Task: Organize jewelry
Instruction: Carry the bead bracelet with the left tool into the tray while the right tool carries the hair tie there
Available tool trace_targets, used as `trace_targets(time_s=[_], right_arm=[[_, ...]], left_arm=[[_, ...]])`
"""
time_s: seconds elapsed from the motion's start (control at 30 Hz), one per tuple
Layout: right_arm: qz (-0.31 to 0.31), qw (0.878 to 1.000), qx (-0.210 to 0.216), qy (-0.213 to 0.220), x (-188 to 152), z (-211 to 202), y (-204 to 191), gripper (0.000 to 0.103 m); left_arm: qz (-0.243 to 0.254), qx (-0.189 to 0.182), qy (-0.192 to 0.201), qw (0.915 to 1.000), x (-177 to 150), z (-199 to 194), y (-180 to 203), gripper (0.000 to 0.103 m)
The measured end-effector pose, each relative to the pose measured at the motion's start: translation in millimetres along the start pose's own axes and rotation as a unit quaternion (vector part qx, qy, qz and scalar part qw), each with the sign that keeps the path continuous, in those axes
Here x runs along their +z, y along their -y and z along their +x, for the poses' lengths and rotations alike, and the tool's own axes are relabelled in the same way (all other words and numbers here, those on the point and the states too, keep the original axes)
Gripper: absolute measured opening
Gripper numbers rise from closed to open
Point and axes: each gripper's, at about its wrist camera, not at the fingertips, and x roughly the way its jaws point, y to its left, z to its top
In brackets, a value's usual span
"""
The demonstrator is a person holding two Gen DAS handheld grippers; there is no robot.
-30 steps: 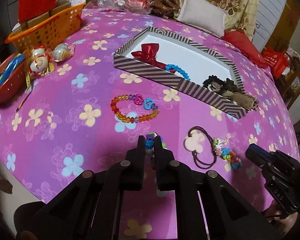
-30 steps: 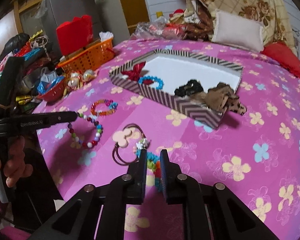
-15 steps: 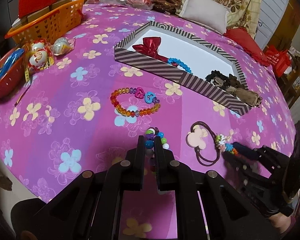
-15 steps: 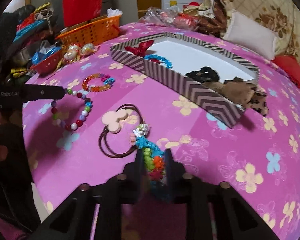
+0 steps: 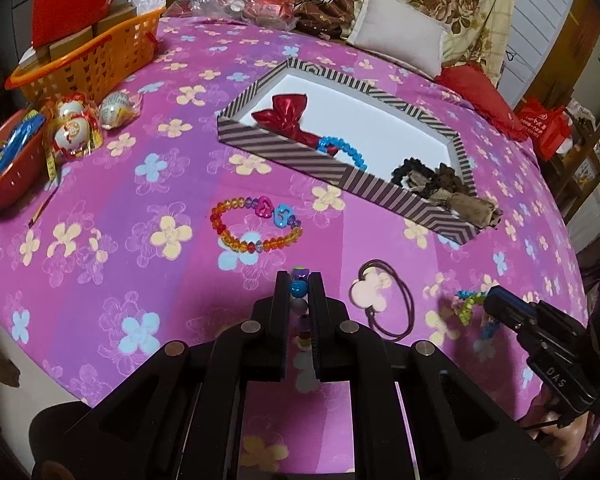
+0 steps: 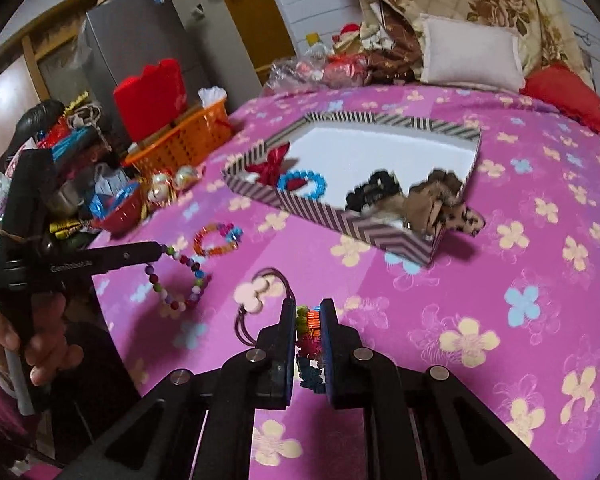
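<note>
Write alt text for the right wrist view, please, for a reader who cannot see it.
The right gripper holds a colourful bracelet above a pink floral cloth. At left, the left gripper dangles a bead bracelet. Beyond lies a striped box holding a red bow.

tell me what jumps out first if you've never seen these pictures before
The bright pink flowered cloth fills both views, with a striped box in the middle holding a red bow and a blue bracelet. Nearer, each tool is shut on jewelry: the left tool pinches a bead bracelet that dangles above the cloth, and the right tool grips a colourful hair tie. An orange bracelet and a brown hair tie lie loose on the cloth.
</note>
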Motion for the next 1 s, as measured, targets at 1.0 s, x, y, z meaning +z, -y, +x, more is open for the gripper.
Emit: trace_targets(time_s=[1.0], right_arm=[[-0.025,0.999,-0.007,0.027,33.8,-17.4,-10.8,0.011]], left_arm=[[0.043,0.007,0.036,0.9984,36.6,-17.0,42.6,0.007]])
